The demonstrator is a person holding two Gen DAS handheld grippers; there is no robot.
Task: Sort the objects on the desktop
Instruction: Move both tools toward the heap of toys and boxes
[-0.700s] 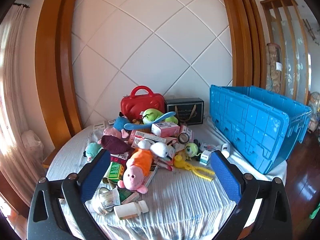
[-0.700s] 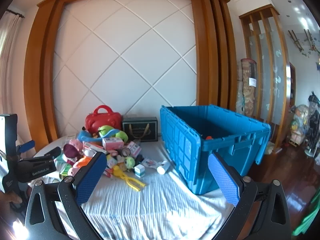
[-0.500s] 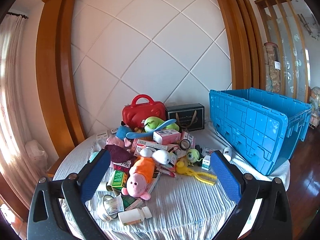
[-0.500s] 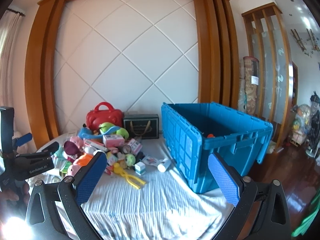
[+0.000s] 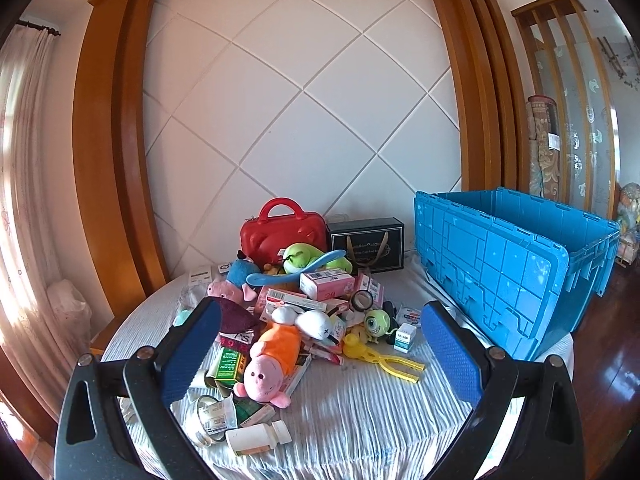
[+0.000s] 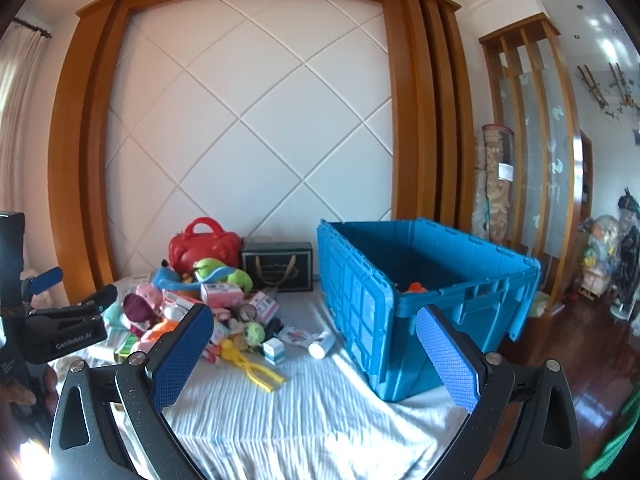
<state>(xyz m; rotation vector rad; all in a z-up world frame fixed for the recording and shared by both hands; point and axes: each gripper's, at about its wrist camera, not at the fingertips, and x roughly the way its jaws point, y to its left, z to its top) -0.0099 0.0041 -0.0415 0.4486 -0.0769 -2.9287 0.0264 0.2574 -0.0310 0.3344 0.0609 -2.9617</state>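
- left gripper (image 5: 320, 354): jaws wide apart, empty, hovering over the near edge of the toy pile (image 5: 296, 308)
- pile sits on the table (image 5: 360, 412), left of the crate
- right gripper (image 6: 314, 354): jaws spread, empty, above the cloth
- blue crate (image 6: 420, 296): right side of table, open top

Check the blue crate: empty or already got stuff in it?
Not empty. In the right wrist view something orange shows inside the blue crate near its front corner. The walls hide the rest of the floor, so how full: cannot tell.
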